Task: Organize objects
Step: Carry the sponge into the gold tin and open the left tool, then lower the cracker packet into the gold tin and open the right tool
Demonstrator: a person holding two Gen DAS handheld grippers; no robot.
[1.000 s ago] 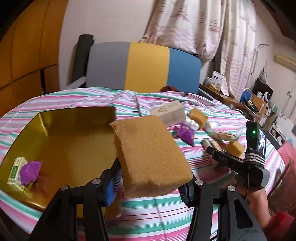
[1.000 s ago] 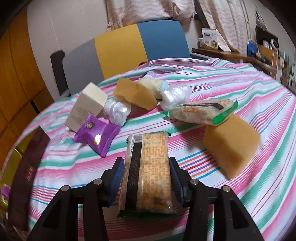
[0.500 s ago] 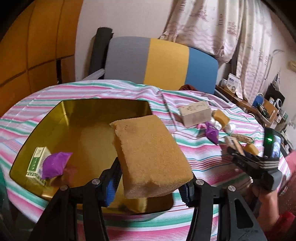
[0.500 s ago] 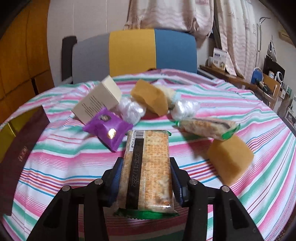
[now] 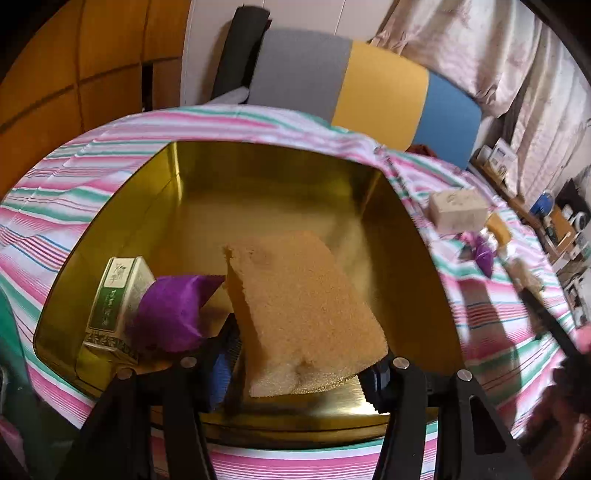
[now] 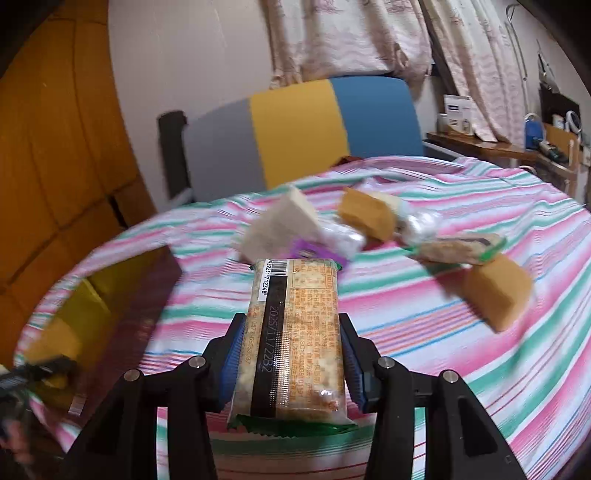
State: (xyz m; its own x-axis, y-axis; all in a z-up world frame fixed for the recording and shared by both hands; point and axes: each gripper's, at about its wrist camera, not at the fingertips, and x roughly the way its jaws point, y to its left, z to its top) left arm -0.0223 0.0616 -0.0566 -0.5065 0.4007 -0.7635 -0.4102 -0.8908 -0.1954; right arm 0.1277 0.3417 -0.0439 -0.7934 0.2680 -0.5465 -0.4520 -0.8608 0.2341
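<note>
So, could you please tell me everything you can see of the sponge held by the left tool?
The sponge is a tan-orange rectangular block with a porous, foam-like surface and a paler, dented lower edge. The left tool is shut on its lower end, so it juts forward and tilts upward over the gold tray. It appears clear of the tray floor, and the purple packet lies just to its left.

A pink, green and white striped cloth covers the desk. Behind it stands a chair with a back in grey, yellow and blue panels. Pale patterned curtains hang on the wall beyond, orange wooden panelling lines the left, and a cluttered side shelf sits at the right.
</note>
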